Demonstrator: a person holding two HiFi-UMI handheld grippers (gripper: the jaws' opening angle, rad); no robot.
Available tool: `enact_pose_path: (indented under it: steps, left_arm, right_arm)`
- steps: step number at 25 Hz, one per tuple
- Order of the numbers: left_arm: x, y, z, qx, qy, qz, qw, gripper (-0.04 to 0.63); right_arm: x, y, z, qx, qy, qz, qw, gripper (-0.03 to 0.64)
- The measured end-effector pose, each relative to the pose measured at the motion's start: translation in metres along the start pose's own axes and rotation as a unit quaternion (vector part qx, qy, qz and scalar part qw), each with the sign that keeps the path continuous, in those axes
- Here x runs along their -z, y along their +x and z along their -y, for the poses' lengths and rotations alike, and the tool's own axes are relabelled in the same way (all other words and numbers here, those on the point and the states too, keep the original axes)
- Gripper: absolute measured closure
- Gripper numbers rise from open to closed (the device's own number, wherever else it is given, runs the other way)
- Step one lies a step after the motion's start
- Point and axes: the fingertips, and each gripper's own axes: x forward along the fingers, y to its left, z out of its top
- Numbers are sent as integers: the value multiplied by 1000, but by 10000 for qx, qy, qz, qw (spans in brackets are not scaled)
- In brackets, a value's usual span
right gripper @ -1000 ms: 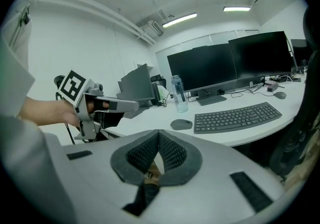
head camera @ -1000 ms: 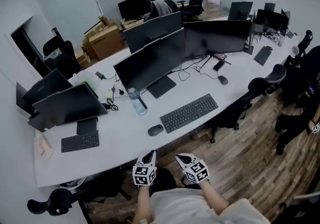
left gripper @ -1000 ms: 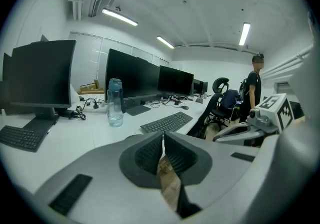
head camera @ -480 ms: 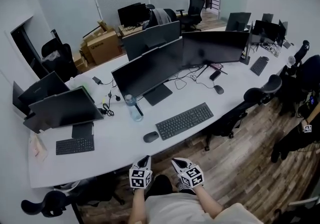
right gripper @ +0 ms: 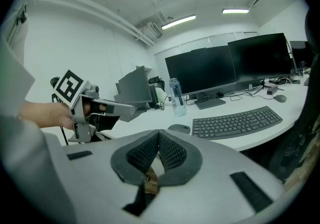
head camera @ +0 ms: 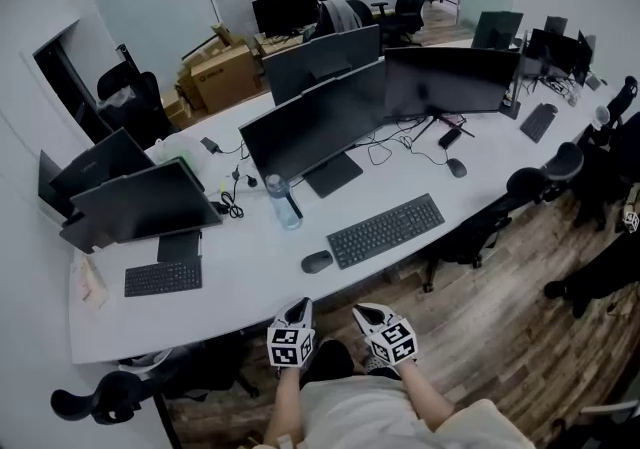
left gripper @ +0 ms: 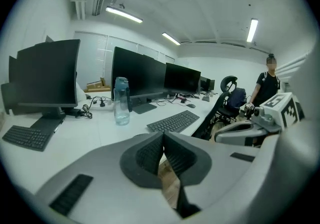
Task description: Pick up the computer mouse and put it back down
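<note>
Grippers first: my left gripper (head camera: 297, 311) and right gripper (head camera: 364, 316) sit clenched on nothing, close to my body and short of the desk (head camera: 240, 279) edge, where they were a second ago; only my head camera has swayed. Farther out, the computer mouse (head camera: 317, 261) lies untouched beside the keyboard (head camera: 386, 230). I judge the reach hasn't started

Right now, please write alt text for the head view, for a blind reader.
The left claw and right claw, both shut, hover near the edge of a white desk. Ahead, a mouse lies left of a keyboard, with monitors behind.
</note>
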Motion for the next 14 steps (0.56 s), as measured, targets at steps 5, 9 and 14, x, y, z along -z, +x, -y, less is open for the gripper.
enact_pose_path:
  steps: [5, 9, 14]
  left_arm:
    - [3, 2, 4, 101, -74, -29, 9999, 572]
    - [5, 16, 9, 147, -50, -210, 9997, 572]
    - [-8, 25, 3, 45, 109, -128, 9998, 574]
  right_arm:
    - [1, 0, -5, -108, -54, 36, 9999, 614]
    - [-1, -1, 5, -94, 119, 145, 9998, 614]
    - [-9, 13, 19, -88, 36, -19, 10000, 614]
